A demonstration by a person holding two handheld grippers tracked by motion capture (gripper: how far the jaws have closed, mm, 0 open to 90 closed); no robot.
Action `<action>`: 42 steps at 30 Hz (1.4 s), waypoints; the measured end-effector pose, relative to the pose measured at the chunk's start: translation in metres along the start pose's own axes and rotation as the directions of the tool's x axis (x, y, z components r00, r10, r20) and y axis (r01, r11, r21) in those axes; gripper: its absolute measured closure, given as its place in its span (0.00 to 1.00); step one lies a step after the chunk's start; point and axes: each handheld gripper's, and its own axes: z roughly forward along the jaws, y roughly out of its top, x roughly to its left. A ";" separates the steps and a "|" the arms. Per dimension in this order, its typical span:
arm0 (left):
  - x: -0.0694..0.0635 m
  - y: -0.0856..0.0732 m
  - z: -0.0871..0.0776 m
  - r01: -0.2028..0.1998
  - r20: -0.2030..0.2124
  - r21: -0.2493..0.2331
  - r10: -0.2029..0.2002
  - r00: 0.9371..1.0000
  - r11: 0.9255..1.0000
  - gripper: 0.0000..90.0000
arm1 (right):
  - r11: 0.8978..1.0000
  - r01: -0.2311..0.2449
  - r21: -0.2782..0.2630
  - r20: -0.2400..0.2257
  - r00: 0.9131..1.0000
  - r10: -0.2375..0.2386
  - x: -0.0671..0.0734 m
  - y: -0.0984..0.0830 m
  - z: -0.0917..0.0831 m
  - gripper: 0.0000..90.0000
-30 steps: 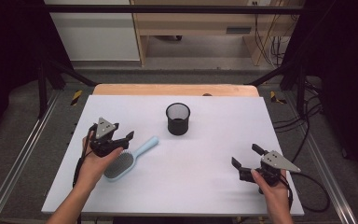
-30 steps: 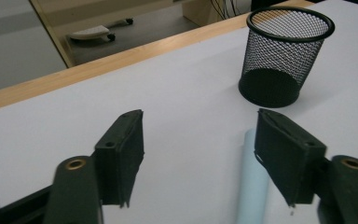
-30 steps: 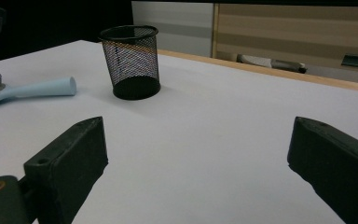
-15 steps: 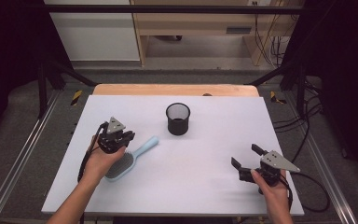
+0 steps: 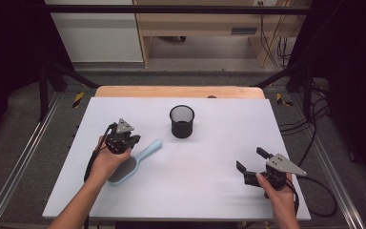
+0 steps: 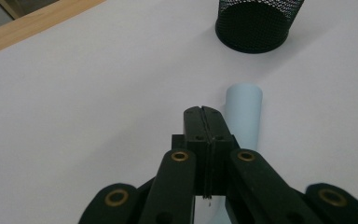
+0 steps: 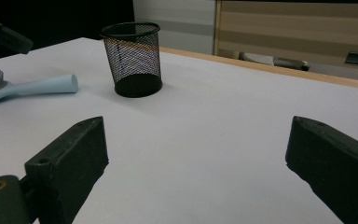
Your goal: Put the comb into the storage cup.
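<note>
1. One step is in hand, as I judge it: getting a hold on the hairbrush (image 5: 142, 153). The left gripper (image 5: 132, 141) hangs over the brush's pale blue handle. Its fingers have just been closing and now meet flat against each other. In the left gripper view nothing sits between them, and the handle (image 6: 243, 107) shows past and beneath the closed tips.
2. The hairbrush lies flat on the desk (image 5: 209, 191), left of centre. Its grey bristled head is towards the person and partly under the left hand. Its handle points diagonally up towards the mesh cup (image 5: 181, 121).
3. My guess at the next move: the fingers closed on air, so they would need to part again, drop to either side of the handle and squeeze across its width. The handle is rounded and lies low against the desk, so the tips must come down nearly to the surface or they will slide off the top.
4. The mesh cup stands upright near the desk's middle, just beyond the handle's end but apart from it. It looks the likely place for the brush, and nothing lies between the two.
5. The right gripper (image 5: 251, 160) waits at the near right corner, well apart from everything. Its fingers are spread wide and hold nothing. It looks across the bare desk at the cup (image 7: 133, 60) and the brush (image 7: 28, 86).
</note>
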 end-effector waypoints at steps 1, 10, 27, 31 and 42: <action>0.000 0.000 0.000 0.000 0.000 0.000 0.000 1.000 1.000 1.00 | 1.000 0.000 0.000 0.000 1.000 0.000 0.000 0.000 0.000 0.06; -0.003 0.002 0.004 -0.003 0.014 0.013 0.003 1.000 1.000 1.00 | 1.000 0.005 0.004 -0.001 1.000 -0.005 0.000 0.000 0.000 0.07; -0.012 0.018 0.023 0.023 0.008 0.038 -0.024 1.000 0.999 1.00 | 1.000 0.005 0.009 -0.006 1.000 -0.005 0.001 -0.001 0.001 0.07; -0.011 0.020 0.033 0.040 0.005 0.052 -0.041 0.999 0.998 1.00 | 1.000 0.009 0.010 -0.012 1.000 -0.008 0.001 -0.001 0.001 0.07; -0.013 0.023 0.049 0.041 0.001 0.078 -0.041 0.999 0.996 1.00 | 1.000 0.009 0.009 -0.013 1.000 -0.009 0.001 -0.001 0.001 0.07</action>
